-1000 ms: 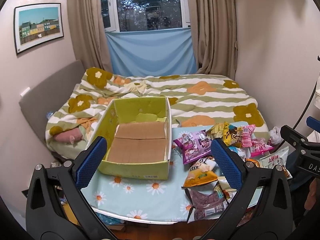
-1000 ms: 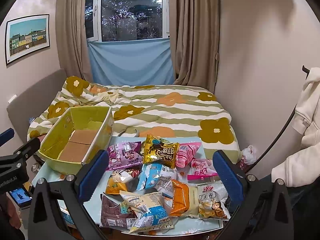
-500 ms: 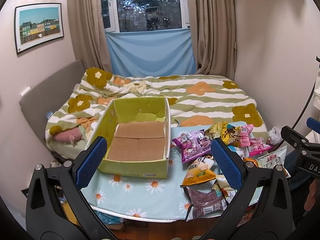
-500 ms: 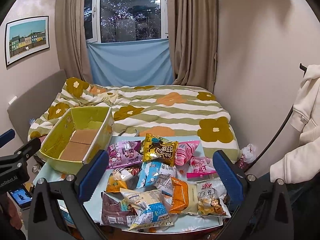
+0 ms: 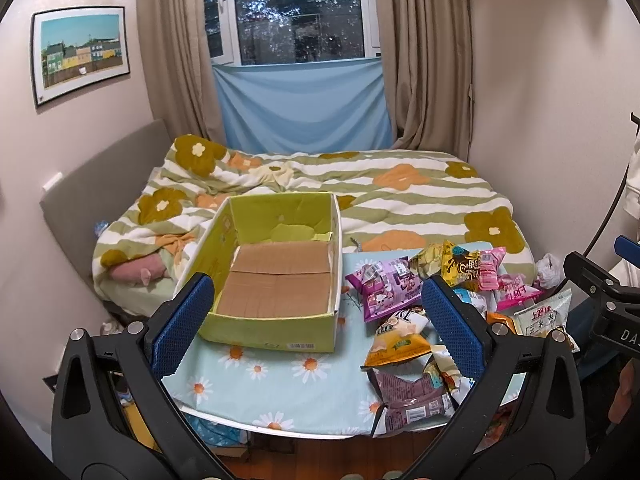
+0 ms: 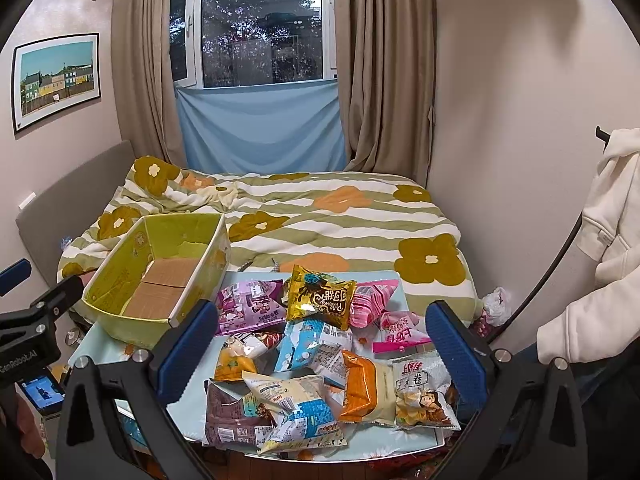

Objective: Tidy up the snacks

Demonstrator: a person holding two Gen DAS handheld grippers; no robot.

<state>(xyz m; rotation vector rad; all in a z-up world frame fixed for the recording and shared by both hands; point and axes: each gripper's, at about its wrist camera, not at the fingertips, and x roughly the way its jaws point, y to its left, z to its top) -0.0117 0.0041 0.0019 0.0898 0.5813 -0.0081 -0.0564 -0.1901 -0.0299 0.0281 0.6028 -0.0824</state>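
The box (image 5: 276, 276) is made of matt cardboard, brown inside; the snack packets (image 6: 320, 344) are wrapped in glossy, crinkled plastic film. The table (image 5: 256, 376) is covered by smooth printed cloth; black plastic fingers (image 6: 460, 348) are faced with rough blue pads.

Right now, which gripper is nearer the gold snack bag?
Right. The right gripper hangs open over the snack pile, facing the gold snack bag. The left gripper, also open, faces the green box, the bag off to its right.
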